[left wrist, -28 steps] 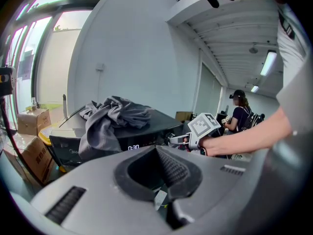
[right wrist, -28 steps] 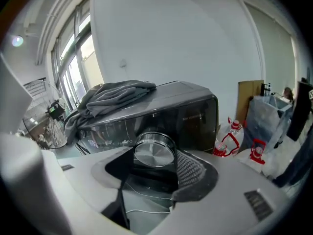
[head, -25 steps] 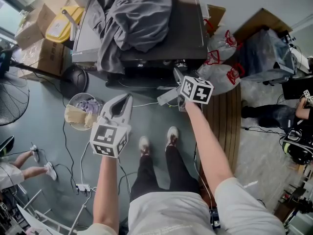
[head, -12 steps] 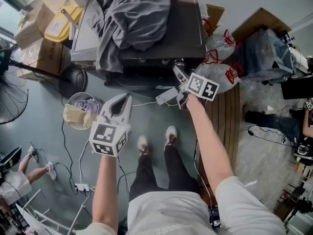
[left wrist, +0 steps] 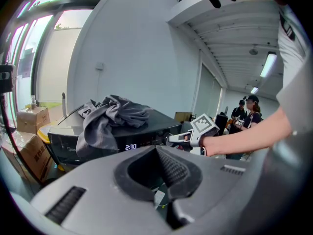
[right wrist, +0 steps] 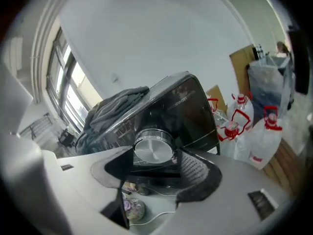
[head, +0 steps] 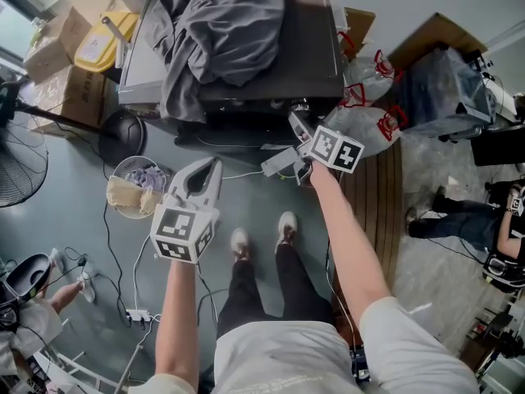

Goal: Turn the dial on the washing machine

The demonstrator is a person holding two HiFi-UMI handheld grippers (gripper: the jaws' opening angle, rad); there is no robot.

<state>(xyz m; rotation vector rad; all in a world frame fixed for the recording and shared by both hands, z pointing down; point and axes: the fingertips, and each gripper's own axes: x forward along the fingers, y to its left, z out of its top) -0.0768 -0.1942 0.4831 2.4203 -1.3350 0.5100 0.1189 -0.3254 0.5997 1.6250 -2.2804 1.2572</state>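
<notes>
Dial (right wrist: 153, 150), a brushed-metal knob, sits on the front panel of the dark washing machine (head: 316, 52), toward its right end and below the heap of grey laundry (head: 221, 31) on the lid. The right gripper (head: 287, 144) reaches in to it. In the right gripper view the two jaw tips sit against opposite sides of the knob's rim and seem to pinch it, though the wide-angle lens makes firm contact hard to confirm. The left gripper (head: 212, 167) hangs well back over the floor, its jaws together on nothing.

The main risk looks like slip: the rim is smooth, and only the tips hold it, so a twist could skate round without moving the knob. If the wrist tilts off the knob's axis, one pad could ride off the edge. A fast turn could overshoot the wanted setting.
</notes>
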